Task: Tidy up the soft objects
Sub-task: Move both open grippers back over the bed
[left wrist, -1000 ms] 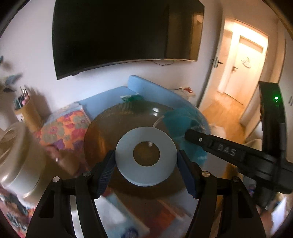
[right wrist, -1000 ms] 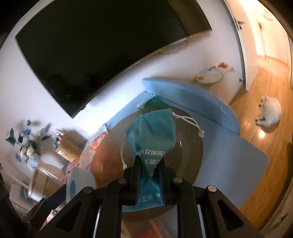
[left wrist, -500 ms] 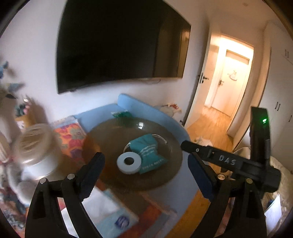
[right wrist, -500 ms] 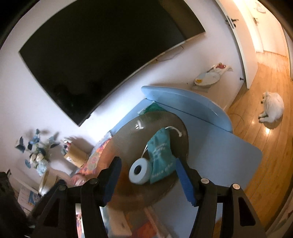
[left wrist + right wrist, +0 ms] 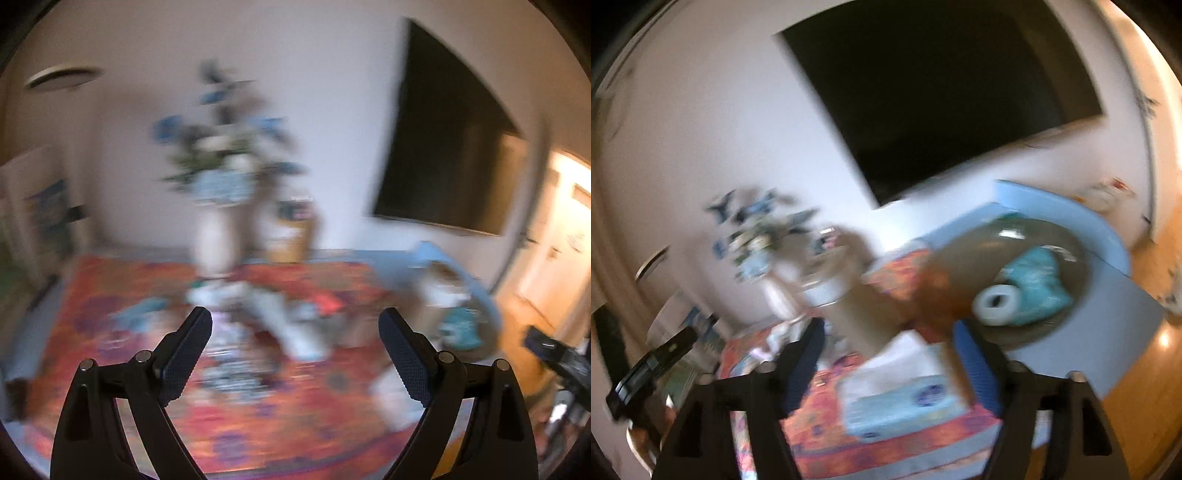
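A teal drawstring pouch [image 5: 1038, 280] and a white roll [image 5: 995, 304] lie side by side on a round brown tray [image 5: 1027, 229], right of the right gripper and touching neither gripper. My right gripper [image 5: 888, 328] has its jaws opening, with nothing between them. It hangs over a tissue box [image 5: 901, 402]. My left gripper [image 5: 294, 317] is open and empty, above the red floral cloth [image 5: 258, 424]. Blurred white soft things [image 5: 291, 325] and a blue one [image 5: 140, 314] lie on the cloth ahead of it. The pouch [image 5: 460, 328] shows far right in the left wrist view.
A pale vase of blue flowers [image 5: 216, 236] and a tan pen holder [image 5: 288, 240] stand at the cloth's back edge. A dark TV [image 5: 942, 92] hangs on the wall. The tray rests on a light blue surface [image 5: 1108, 325] beside the wooden floor. Both views are motion-blurred.
Both grippers let go, the left of the white roll and the right of the teal pouch, leaving them on the brown tray. Both pulled back and swung left toward the floral cloth.
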`<state>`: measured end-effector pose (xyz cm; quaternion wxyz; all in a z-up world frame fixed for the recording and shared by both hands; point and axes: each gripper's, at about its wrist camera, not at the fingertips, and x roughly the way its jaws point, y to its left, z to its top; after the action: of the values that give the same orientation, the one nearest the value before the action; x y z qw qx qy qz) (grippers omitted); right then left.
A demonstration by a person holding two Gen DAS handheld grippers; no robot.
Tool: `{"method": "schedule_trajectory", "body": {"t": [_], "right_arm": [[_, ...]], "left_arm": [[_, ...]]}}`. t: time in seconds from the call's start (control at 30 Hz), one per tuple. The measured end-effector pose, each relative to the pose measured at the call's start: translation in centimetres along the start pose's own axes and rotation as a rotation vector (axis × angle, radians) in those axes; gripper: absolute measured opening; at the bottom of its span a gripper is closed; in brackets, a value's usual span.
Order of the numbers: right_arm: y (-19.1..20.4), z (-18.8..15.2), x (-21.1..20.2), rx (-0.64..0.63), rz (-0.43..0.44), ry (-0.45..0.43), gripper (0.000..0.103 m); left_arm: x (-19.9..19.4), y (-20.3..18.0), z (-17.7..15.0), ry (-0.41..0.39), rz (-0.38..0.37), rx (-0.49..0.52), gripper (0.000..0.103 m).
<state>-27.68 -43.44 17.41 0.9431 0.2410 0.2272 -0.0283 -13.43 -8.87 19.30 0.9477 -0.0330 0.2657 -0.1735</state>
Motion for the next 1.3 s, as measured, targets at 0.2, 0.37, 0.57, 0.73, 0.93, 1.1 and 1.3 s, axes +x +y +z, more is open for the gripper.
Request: {"method": "schedule_trajectory", "body": {"t": [0.2, 0.37, 0.57, 0.73, 0.93, 1.1, 1.3], "right_arm": [[9.2, -3.5, 4.7, -0.161, 0.148, 0.103, 0.093], [14.8, -7.4, 12.2, -0.251, 0.202, 0.267, 0.093], [17.9, -11.9, 19.6, -0.421, 0.167, 0.329, 0.093], [17.6, -14.4, 23.6, -0.434, 0.183, 0.402, 0.093], [16.7, -15.2, 25.3, -0.417, 0.157, 0.443, 0.093], [17.4, -16.1, 26.1, -0.461, 0.134, 0.498, 0.093], [17.6, -16.3, 25.7, -0.485, 0.127, 0.484, 0.093]], "left_arm": [[-0.2, 8.6, -1.0, 0.051, 0.252, 0.028, 0.091], [3.0, 13.5, -3.6, 0.115, 0.292, -0.050, 0.091], [7.2, 16.0, -7.8, 0.189, 0.335, 0.031, 0.091], [9.3, 17.5, -8.8, 0.197, 0.262, -0.038, 0.091], [11.1, 18.3, -9.7, 0.262, 0.262, -0.085, 0.091], [10.7, 16.8, -10.1, 0.241, 0.243, -0.019, 0.091], [10.2, 17.2, -9.9, 0.227, 0.230, -0.044, 0.091]]}}
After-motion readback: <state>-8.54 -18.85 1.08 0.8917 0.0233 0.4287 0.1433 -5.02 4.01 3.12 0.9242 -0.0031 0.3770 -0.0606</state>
